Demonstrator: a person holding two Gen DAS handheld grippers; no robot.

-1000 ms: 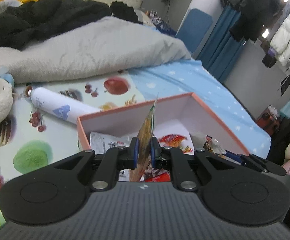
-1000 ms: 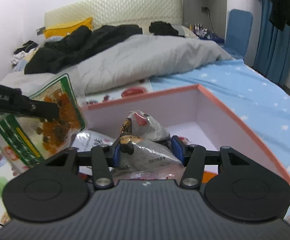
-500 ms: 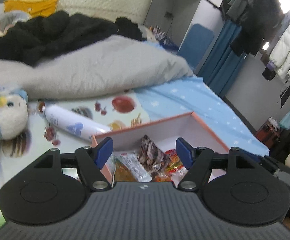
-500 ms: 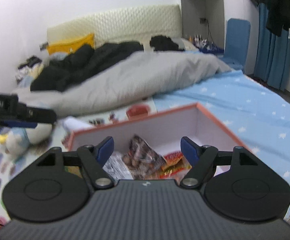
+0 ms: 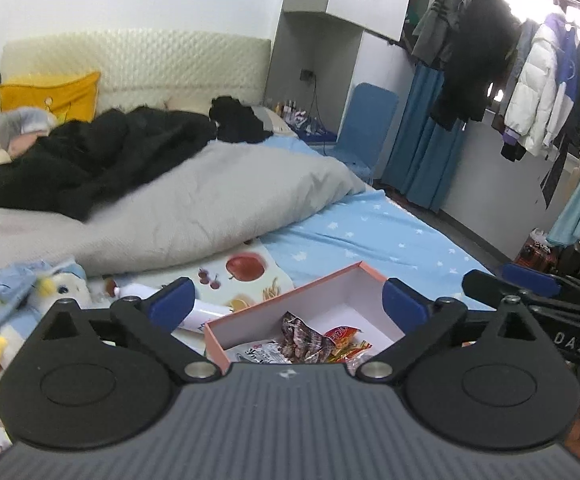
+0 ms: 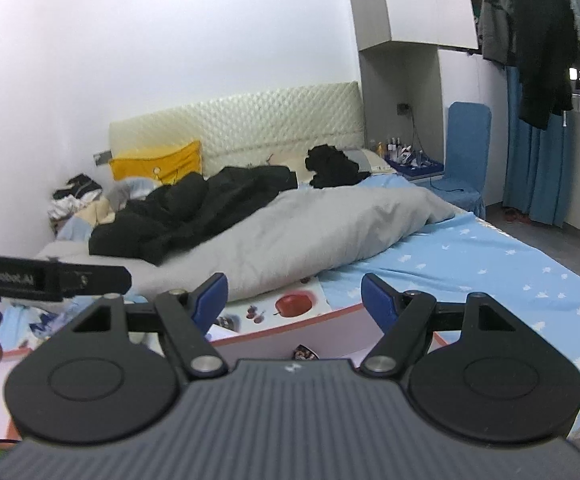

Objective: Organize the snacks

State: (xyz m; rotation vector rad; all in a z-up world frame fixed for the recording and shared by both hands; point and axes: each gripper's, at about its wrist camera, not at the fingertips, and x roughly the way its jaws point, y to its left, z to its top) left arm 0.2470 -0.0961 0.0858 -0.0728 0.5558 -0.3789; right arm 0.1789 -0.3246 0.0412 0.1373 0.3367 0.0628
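A pink-rimmed box [image 5: 321,280] lies on the bed, and several snack packets [image 5: 309,340] rest inside it. My left gripper [image 5: 288,300] hangs above the box, its jaws still opening wide, with nothing between them. In the right wrist view only the box's far rim [image 6: 290,326] and the tip of one packet [image 6: 305,353] show. My right gripper [image 6: 293,292] is open and empty, raised above that rim. The right gripper's black arm [image 5: 529,300] juts in at the right of the left wrist view. In the right wrist view the left gripper's arm [image 6: 50,278] shows at the left.
A white tube [image 5: 194,314] lies left of the box on the fruit-print sheet [image 5: 246,268]. A plush toy [image 5: 50,288] sits further left. A grey duvet [image 5: 190,216] and black clothes [image 5: 102,152] cover the bed behind. Blue star sheet [image 6: 489,272] spreads right.
Both grippers let go of their snack packets, which now lie in the box. Both jaws spread apart and both grippers rose away from the box.
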